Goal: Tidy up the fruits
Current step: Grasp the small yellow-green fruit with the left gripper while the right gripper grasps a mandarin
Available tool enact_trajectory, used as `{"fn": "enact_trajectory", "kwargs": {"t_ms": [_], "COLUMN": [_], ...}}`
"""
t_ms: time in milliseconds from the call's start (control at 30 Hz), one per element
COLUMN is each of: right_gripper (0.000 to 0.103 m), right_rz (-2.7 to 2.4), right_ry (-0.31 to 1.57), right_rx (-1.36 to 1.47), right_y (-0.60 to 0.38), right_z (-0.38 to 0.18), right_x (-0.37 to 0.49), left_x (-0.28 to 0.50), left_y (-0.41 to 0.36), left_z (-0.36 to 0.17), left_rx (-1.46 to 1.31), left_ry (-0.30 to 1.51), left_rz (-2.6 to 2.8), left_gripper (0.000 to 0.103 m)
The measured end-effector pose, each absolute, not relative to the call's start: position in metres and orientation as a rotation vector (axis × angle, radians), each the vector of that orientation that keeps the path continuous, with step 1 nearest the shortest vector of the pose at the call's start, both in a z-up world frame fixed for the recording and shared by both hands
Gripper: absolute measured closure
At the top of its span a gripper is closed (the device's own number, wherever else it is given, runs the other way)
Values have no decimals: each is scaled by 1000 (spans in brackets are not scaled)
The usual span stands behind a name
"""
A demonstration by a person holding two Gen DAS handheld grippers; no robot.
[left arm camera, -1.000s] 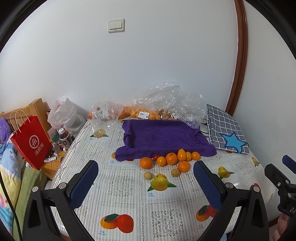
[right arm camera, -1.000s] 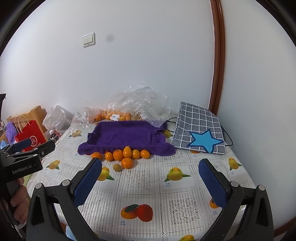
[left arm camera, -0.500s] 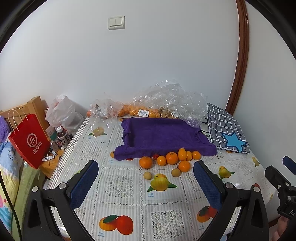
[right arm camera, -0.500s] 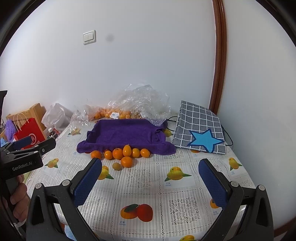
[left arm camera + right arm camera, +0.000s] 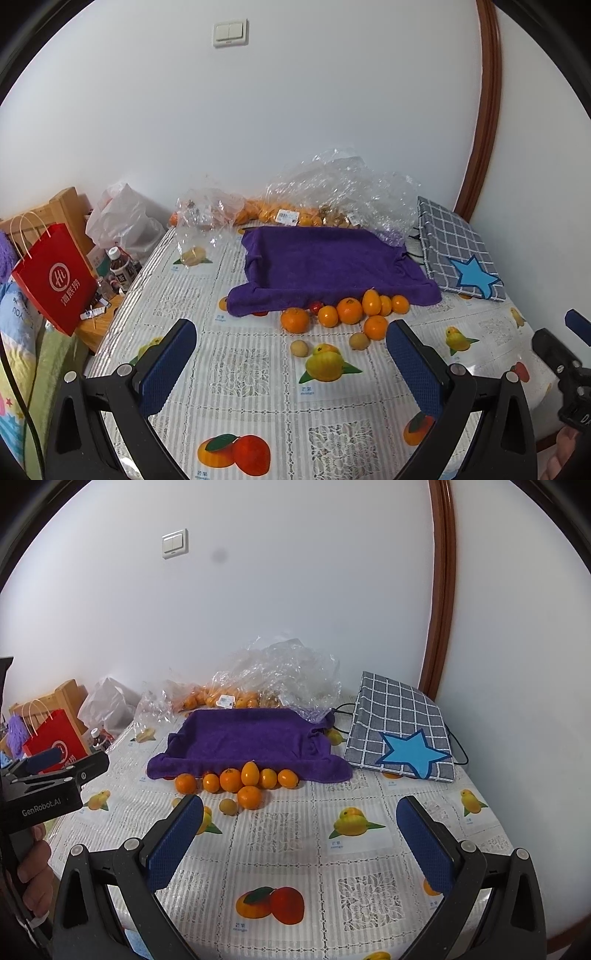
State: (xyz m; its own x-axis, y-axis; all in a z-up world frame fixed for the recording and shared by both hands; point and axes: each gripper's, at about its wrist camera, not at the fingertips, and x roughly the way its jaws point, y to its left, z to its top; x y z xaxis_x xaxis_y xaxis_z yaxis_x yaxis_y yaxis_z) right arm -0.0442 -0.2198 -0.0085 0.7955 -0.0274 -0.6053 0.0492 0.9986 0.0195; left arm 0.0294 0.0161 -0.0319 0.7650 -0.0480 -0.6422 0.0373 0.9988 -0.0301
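Several oranges lie in a cluster at the front edge of a purple towel-lined tray. Two small tan fruits and a small red one sit beside them. My left gripper hovers open over the tablecloth, short of the fruit. My right gripper is open too, nothing between its fingers, also short of the cluster. In the right wrist view the left gripper's body shows at the left, held by a hand.
Clear plastic bags of oranges lie behind the tray. A checked grey pouch with a blue star leans at the right. A red paper bag, bottles and a white bag stand off the table's left edge.
Both cameras have shifted slightly; the fruit and tray sit a little nearer and lower in view. Both grippers stay open and nothing on the table has moved.
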Motion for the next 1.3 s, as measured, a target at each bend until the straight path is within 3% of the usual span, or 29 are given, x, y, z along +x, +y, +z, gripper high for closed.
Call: {"fn": "enact_trajectory", "kwargs": {"t_ms": [433,700,933,1167,1233,1300], "right_gripper": [0,2,14,37,39,43], "right_rz": [-77,-52,-52,-9,6,21], "right_ry": [694,805,839,886,884,879], "right_rx": [19,115,138,142,154,174], "right_y": [-232,-248,-251,-243,-239,-232], "right_z": [-53,-112,-142,-163,-166,-168], "right_x": [-9,28,50,71,78,84], "left_x": [71,94,117,133,137,140], "left_y": [37,29,31,15,11,9], "left_z": [-104,-156,-178,-192,-194,-194], "left_rx": [-25,-39,-112,-77,-61,-41], "left_ry": [825,931,972,963,956,952], "left_rz": [-22,-79,-107,-144,-145,-153], "left_gripper": [0,20,27,48,56,78]}}
